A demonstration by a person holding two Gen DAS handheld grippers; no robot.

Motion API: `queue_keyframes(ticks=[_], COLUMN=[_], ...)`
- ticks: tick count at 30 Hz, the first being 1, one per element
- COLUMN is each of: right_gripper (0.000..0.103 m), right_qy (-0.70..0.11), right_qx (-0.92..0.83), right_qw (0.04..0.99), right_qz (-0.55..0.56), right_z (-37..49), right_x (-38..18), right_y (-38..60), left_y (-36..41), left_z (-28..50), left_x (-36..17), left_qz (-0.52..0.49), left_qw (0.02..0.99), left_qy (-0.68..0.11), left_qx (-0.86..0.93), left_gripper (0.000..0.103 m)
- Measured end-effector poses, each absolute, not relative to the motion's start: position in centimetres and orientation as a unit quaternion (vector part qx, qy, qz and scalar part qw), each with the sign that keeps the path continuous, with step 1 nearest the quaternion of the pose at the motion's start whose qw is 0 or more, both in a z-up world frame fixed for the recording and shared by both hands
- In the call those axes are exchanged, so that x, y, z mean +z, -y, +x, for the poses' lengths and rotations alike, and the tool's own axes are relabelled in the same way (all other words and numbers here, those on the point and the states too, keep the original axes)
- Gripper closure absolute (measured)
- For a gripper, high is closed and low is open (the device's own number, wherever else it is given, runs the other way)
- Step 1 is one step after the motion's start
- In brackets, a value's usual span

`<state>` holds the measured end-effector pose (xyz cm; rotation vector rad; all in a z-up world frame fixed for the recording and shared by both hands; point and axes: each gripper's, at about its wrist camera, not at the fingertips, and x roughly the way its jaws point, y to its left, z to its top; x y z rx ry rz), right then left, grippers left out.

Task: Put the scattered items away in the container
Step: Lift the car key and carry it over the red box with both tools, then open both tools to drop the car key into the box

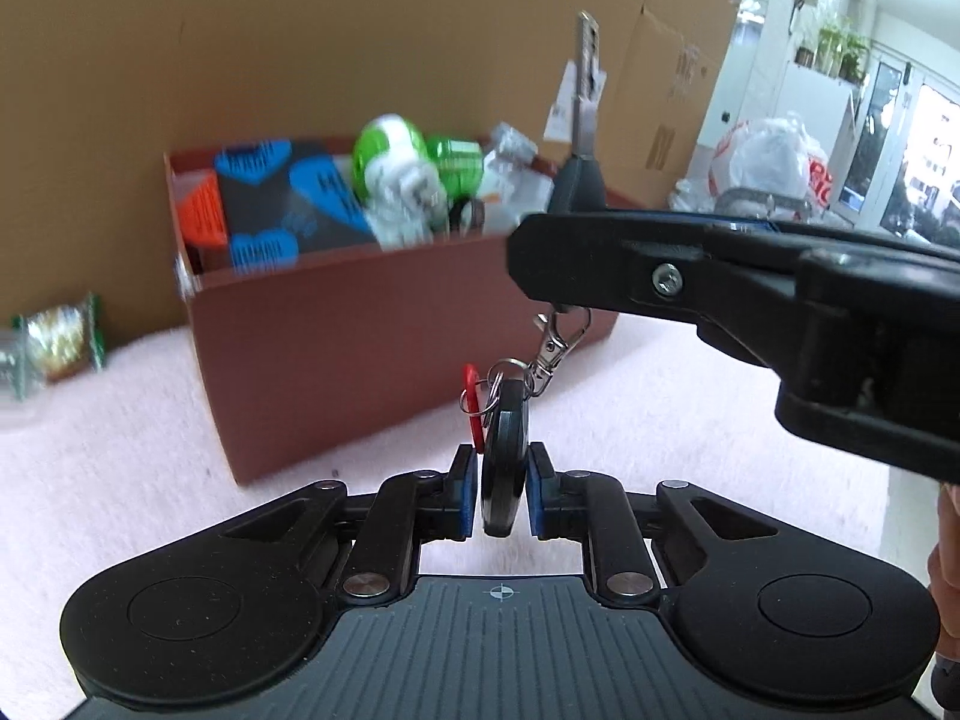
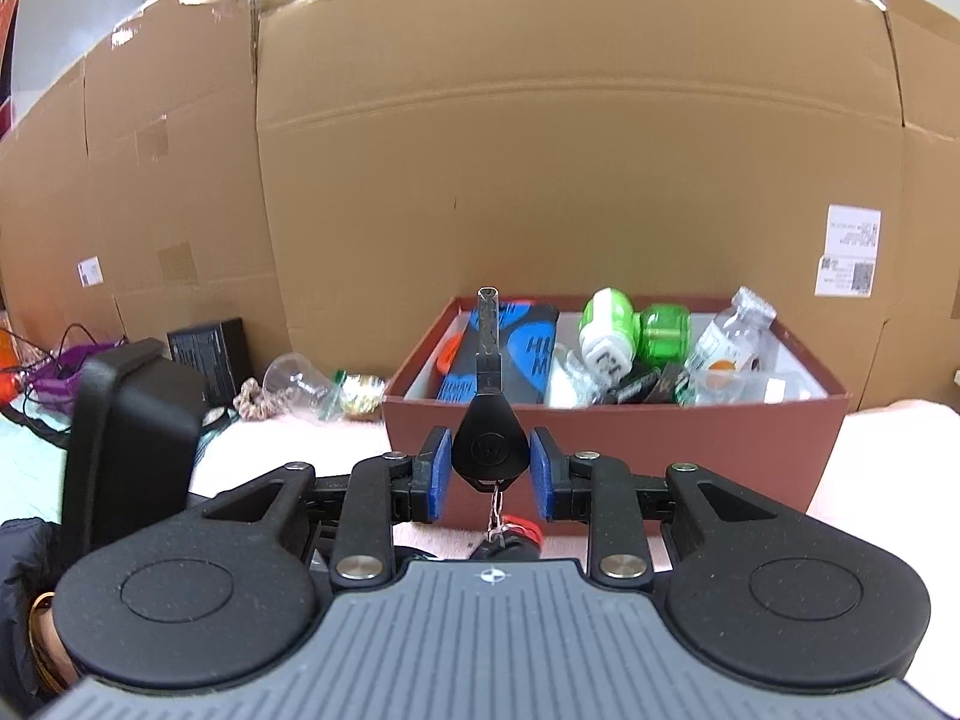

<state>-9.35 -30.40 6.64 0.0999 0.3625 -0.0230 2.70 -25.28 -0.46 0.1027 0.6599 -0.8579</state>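
A car key (image 2: 491, 450) with a black head stands blade up between the blue pads of my right gripper (image 2: 491, 465), which is shut on it. From the head a clip and ring (image 1: 555, 348) hang down to a red tag (image 1: 474, 402) and a black fob (image 1: 504, 480). My left gripper (image 1: 504, 495) is shut on that fob, just below the right gripper (image 1: 558, 252). The red-brown box (image 1: 360, 330) (image 2: 660, 438) lies right behind, holding a blue-and-black pack (image 1: 288, 198), a green-and-white bottle (image 2: 609, 336) and other items.
Pink fluffy cloth (image 1: 120, 480) covers the surface. A snack packet (image 1: 60, 342) lies left of the box. A clear bulb (image 2: 294, 384), a gold packet (image 2: 360, 390), a scrunchie (image 2: 258, 399) and a black carton (image 2: 210, 354) sit to the left. Cardboard walls (image 2: 540, 150) rise behind.
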Motion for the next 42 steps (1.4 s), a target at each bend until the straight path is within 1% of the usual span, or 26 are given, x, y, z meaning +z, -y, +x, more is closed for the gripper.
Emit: queue_keyframes(ticks=[4,9,12,14,19,27,28,29,31,32,33,34,35,36,37,38,40,42], right_gripper=[0.071,0.071,0.071,0.071,0.071,0.071,0.071,0.071,0.071,0.070,0.069,0.065,0.049,0.032,0.026,0.020,0.018,0.013], right_qy=[-0.167,-0.139,-0.128,-0.132,-0.154,-0.193,-0.197,-0.202,-0.213,-0.221,-0.228,-0.234,-0.240,-0.242,-0.239,-0.236,-0.229,-0.224], right_qx=[-0.012,-0.017,-0.025,-0.029,-0.053,-0.056,-0.057,-0.058,-0.066,-0.069,-0.072,-0.073,-0.074,-0.079,-0.085,-0.090,-0.098,-0.099], right_qw=[0.985,0.989,0.991,0.990,0.986,0.977,0.976,0.974,0.970,0.968,0.965,0.963,0.961,0.959,0.959,0.959,0.959,0.958], right_qz=[0.043,0.038,0.031,0.034,0.035,0.075,0.079,0.082,0.092,0.098,0.106,0.112,0.118,0.123,0.126,0.127,0.137,0.147], right_z=[-9.1,-8.6,-7.8,-6.8,-4.1,-1.1,-0.7,-0.4,0.6,1.1,1.5,1.8,2.1,2.3,2.3,2.1,1.8,1.4], right_x=[8.3,11.7,13.8,14.9,15.3,12.0,11.5,11.0,10.0,9.5,8.9,8.3,7.8,7.4,7.1,6.8,6.6,6.5], right_y=[31.3,33.0,34.3,35.4,37.8,40.9,41.1,41.3,42.0,42.4,42.8,43.3,43.7,44.0,44.3,44.6,45.1,45.4], left_y=[26.0,27.9,29.6,30.6,33.7,35.0,35.1,35.3,35.4,35.3,35.1,34.9,34.6,34.5,34.4,34.2,33.9,33.3], left_z=[3.1,4.1,5.6,6.6,9.2,12.3,12.6,12.9,13.3,13.1,13.1,12.9,12.7,12.7,12.8,12.7,12.4,11.6], left_x=[2.4,6.6,8.5,9.1,8.2,5.1,4.8,4.5,4.0,3.9,3.9,3.8,3.8,3.8,3.7,3.7,3.6,3.7], left_qz=[0.050,0.048,0.044,0.042,0.057,0.066,0.069,0.071,0.072,0.071,0.069,0.070,0.072,0.076,0.078,0.078,0.072,0.065], left_qw=[0.863,0.869,0.867,0.866,0.867,0.858,0.857,0.855,0.856,0.857,0.857,0.859,0.862,0.864,0.866,0.867,0.868,0.872], left_qy=[-0.292,-0.258,-0.254,-0.257,-0.270,-0.311,-0.316,-0.321,-0.324,-0.321,-0.316,-0.309,-0.301,-0.293,-0.287,-0.283,-0.277,-0.272], left_qx=[-0.409,-0.420,-0.426,-0.427,-0.416,-0.403,-0.402,-0.402,-0.397,-0.398,-0.401,-0.402,-0.402,-0.402,-0.401,-0.402,-0.405,-0.403], left_gripper=[0.089,0.089,0.093,0.093,0.093,0.093,0.086,0.076,0.050,0.045,0.033,0.024,0.021,0.014,0.010,0.008,0.002,0.000])
